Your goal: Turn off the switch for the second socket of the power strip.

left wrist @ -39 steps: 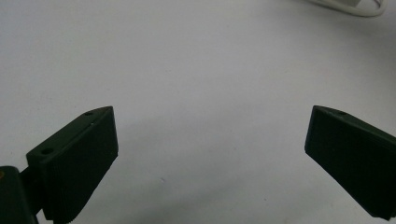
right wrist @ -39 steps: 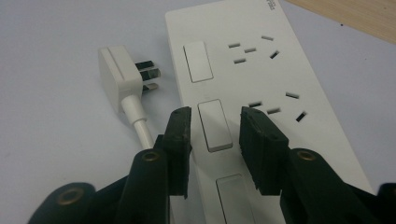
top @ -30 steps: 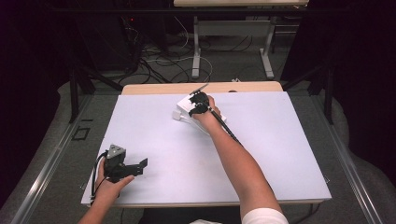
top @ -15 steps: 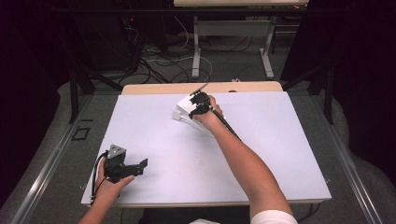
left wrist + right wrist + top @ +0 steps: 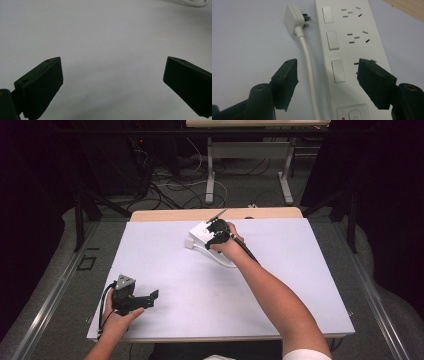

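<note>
White table (image 5: 165, 260) lies mostly bare; right claw (image 5: 329, 75) gapes over power strip (image 5: 352, 50).

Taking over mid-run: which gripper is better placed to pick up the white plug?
Right. The right gripper hangs open over the power strip, with the white plug just ahead of its jaws. The left gripper sits open at the table's near-left corner, far away.

No text, label or number can be read anywhere.

plug (image 5: 294, 18) beside power strip (image 5: 352, 47) — both on table (image 5: 165, 250)
</note>
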Tool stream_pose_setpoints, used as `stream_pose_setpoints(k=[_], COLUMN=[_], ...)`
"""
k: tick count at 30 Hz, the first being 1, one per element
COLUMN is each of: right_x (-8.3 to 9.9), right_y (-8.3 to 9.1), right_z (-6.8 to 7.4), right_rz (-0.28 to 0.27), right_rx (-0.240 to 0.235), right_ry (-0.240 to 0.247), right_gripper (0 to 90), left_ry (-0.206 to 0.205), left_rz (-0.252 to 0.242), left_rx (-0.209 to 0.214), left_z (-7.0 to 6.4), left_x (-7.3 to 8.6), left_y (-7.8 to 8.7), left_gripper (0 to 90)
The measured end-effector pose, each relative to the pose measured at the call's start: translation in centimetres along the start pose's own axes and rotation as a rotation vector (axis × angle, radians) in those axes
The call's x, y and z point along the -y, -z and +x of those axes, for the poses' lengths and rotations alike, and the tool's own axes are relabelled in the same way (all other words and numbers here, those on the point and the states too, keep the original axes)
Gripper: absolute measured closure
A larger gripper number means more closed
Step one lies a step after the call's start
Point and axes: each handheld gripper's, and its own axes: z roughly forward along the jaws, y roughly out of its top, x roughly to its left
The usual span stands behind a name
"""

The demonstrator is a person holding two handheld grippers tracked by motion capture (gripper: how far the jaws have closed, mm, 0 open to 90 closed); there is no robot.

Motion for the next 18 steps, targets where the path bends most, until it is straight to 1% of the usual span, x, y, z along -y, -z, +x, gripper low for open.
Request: stream_pose_setpoints(k=[1, 2, 3, 4, 5, 6, 7, 8, 9, 10, 11, 12, 13, 15, 16, 18], right_x=[-0.1, 0.1, 0.3, 0.3, 0.5, 0.6, 0.8, 0.9, 1.1, 1.3, 1.5, 1.6, 1.8, 2.2, 2.4, 2.8], right_y=[0.5, 0.7, 0.7, 1.1, 1.2, 1.5, 1.5, 1.9, 2.1, 2.3, 2.4, 2.7, 3.0, 3.3, 3.6, 4.0], right_z=[0.0, 0.0, 0.0, 0.2, 0.0, 0.0, 0.0, 0.0, 0.0, 0.0, -0.1, -0.2, -0.3, -0.4, -0.4, -0.6], right_rz=[0.058, 0.053, 0.019, 0.043, 0.009, 0.022, -0.010, 0.013, 0.010, 0.004, -0.003, 0.012, 0.015, 0.003, 0.017, 0.016], right_rx=[0.005, 0.001, -0.011, -0.006, -0.018, -0.017, -0.023, -0.013, -0.019, -0.013, -0.021, -0.019, -0.011, -0.021, -0.015, -0.024], right_ry=[0.002, -0.005, -0.012, -0.040, -0.026, -0.023, -0.036, -0.037, -0.044, -0.050, -0.039, -0.034, -0.041, -0.052, -0.057, -0.049], right_gripper=[30.9, 30.9, 30.8, 30.8, 30.8, 30.3, 29.1, 27.6, 26.8, 25.6, 23.9, 22.8, 22.1, 19.3, 18.5, 17.0], left_ry=[-0.002, -0.004, -0.006, -0.007, -0.008, -0.008, -0.007, -0.007, -0.007, -0.007, -0.006, -0.007, -0.007, -0.006, -0.007, -0.005], left_rz=[0.005, 0.005, 0.006, 0.005, 0.005, 0.006, 0.007, 0.008, 0.009, 0.005, 0.006, 0.007, 0.007, 0.006, 0.006, 0.008], left_rx=[0.001, 0.002, 0.001, 0.002, 0.002, 0.002, 0.001, 0.001, 0.001, 0.000, 0.000, 0.000, 0.000, 0.000, 0.000, 0.000], left_z=[0.0, 0.0, 0.0, 0.0, 0.0, 0.0, 0.0, 0.0, 0.0, 0.0, 0.0, 0.0, -0.1, -0.1, -0.1, -0.1], left_x=[0.0, 0.0, 0.0, 0.0, 0.0, 0.0, 0.0, 0.0, 0.0, 0.0, 0.0, 0.0, 0.0, 0.0, 0.0, 0.0], left_y=[0.0, 0.0, 0.0, 0.0, 0.0, 0.0, 0.0, 0.0, 0.0, -0.1, -0.1, -0.1, -0.1, -0.1, -0.1, -0.1], left_gripper=[2.5, 2.5, 2.5, 2.5, 2.5, 2.5, 2.5, 2.5, 2.5, 2.5, 2.5, 2.5, 2.5, 2.5, 2.5, 2.5])
